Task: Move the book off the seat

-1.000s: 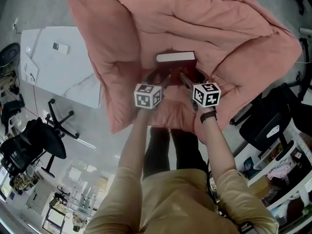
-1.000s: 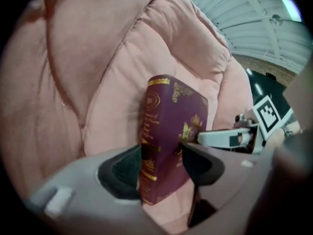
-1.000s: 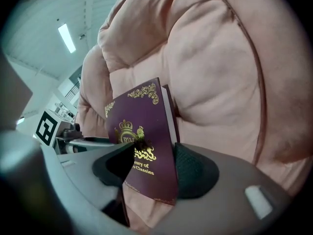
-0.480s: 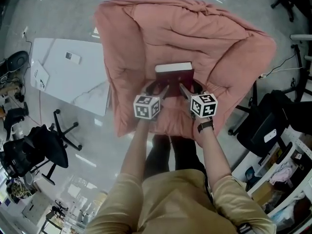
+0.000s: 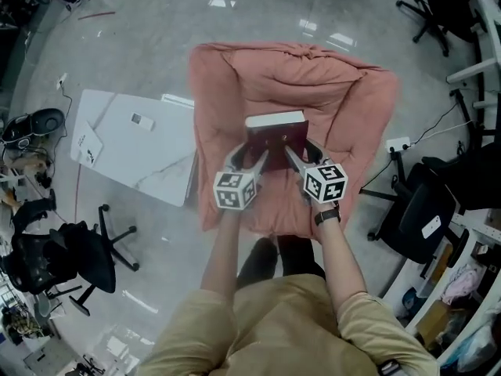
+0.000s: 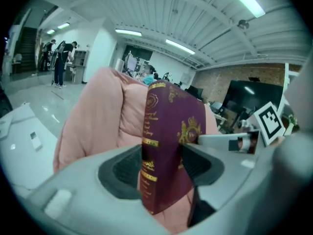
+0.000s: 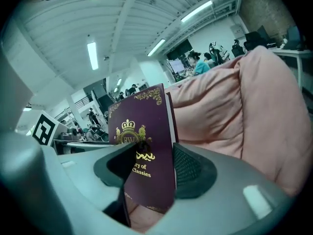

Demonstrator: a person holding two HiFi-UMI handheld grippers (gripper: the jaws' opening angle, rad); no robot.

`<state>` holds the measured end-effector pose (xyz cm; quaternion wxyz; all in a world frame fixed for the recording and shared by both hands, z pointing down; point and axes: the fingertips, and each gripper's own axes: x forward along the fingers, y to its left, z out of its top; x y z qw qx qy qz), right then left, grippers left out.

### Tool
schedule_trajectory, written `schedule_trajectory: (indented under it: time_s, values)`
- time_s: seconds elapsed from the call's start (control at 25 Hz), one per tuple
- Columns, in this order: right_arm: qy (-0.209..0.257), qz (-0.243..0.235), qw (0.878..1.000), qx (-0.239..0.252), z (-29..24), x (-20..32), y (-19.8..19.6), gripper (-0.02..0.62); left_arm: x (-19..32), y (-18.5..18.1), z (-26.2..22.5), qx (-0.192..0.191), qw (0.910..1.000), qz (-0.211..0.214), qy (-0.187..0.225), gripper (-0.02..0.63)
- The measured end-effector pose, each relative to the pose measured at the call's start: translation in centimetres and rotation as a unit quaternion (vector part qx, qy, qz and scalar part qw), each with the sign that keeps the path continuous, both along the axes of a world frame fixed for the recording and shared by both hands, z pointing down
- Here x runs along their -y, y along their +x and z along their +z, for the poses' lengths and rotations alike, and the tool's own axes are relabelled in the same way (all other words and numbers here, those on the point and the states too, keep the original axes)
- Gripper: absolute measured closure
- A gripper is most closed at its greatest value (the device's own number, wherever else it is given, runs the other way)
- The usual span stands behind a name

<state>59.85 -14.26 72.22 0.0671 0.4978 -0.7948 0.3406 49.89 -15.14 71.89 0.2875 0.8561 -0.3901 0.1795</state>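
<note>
Book (image 5: 275, 136) lifted higher, seat (image 5: 228, 92) farther below

We can read gold print on the maroon cover of the book (image 7: 146, 146) in the right gripper view: the letters "RW" under a crown emblem, and lower down "y of" above "Classics". The start of that upper line is covered. In the left gripper view, the gold lines on its spine are too small for us to read.

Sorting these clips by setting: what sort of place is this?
Probably an open-plan office or lab: a wheeled office chair on a shiny hard floor, a white table, and long strip lights on the ceiling.
</note>
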Motion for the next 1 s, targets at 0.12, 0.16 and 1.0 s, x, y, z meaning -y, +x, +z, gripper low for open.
schedule_trajectory:
  time_s: [0.12,0.16,1.0]
  values:
    - [0.042,0.005,0.999,0.005,-5.1,-0.1,-0.7,0.368,-0.2,-0.9,-5.2,-0.009,0.9991,-0.017,0.037,0.356]
    - [0.057,0.005,0.998,0.004,-7.0,-0.2,-1.1,0.371,-0.3,-1.4,-6.9,-0.014,0.9985,-0.021,0.049,0.356]
    - [0.264,0.041,0.963,-0.032,-32.0,-13.0,-6.4,0.396,-12.4,-7.1,-30.9,-0.071,0.9743,-0.012,0.213,0.359]
